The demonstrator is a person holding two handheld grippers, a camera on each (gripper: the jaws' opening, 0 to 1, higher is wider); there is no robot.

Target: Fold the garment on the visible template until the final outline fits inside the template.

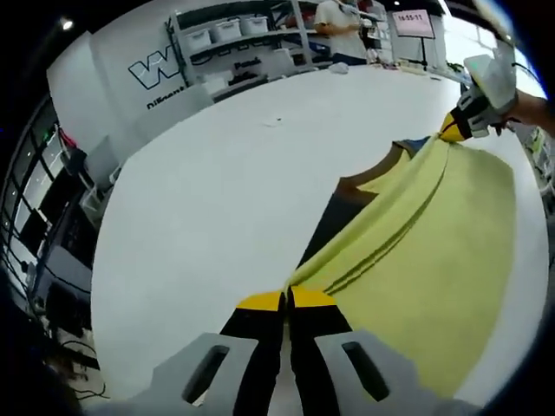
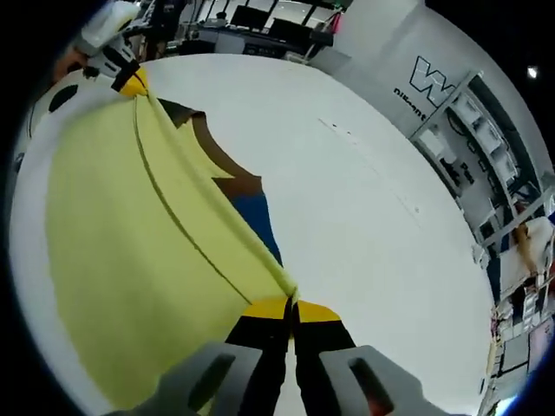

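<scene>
A yellow garment (image 1: 434, 260) hangs stretched between both grippers over the white table (image 1: 217, 199). My left gripper (image 1: 286, 299) is shut on one edge of the cloth. My right gripper (image 2: 290, 308) is shut on the other end of that edge, and it appears in the left gripper view at the upper right (image 1: 455, 126). The left gripper appears in the right gripper view at the top left (image 2: 132, 82). Under the garment (image 2: 139, 243) lies a template (image 2: 247, 204) with brown and blue patches, mostly covered; its brown and dark parts (image 1: 347, 204) peek out beside the cloth.
The white table (image 2: 364, 199) stretches wide beside the garment. Shelving with bins (image 1: 234, 39) and a person (image 1: 338, 26) stand beyond its far edge. A monitor on a stand (image 1: 412, 26) is at the back. Dark equipment (image 1: 52, 260) lines the left side.
</scene>
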